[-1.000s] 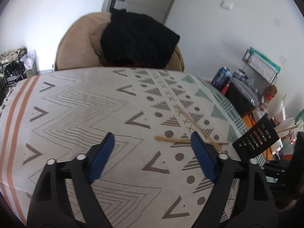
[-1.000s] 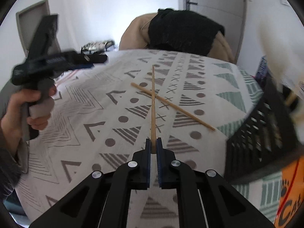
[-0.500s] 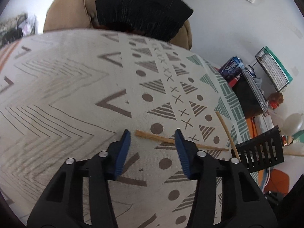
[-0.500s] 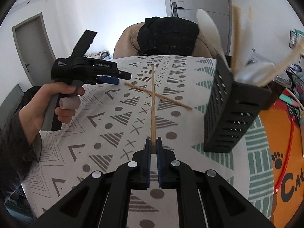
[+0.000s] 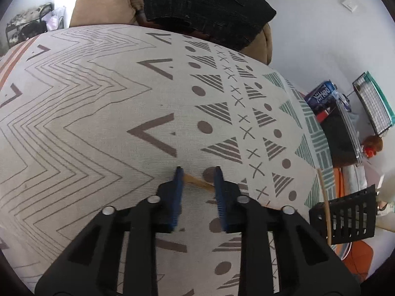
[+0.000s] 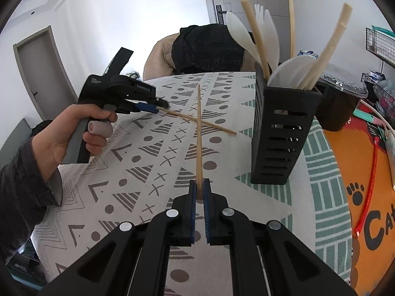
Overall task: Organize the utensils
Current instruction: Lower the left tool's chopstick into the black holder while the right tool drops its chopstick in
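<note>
While the right gripper is clamped on one chopstick, the left gripper — jaws apart around the other chopstick — should be closed squarely before lifting.

Patterned tablecloth, black jacket (draped over tan chair).

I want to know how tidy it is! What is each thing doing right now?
left gripper: open, jaws either side of a chopstick end
right gripper: shut on a chopstick
held chopstick: lifted, pointing forward
table chopstick: lying flat
utensil holder: upright, holding utensils
</note>
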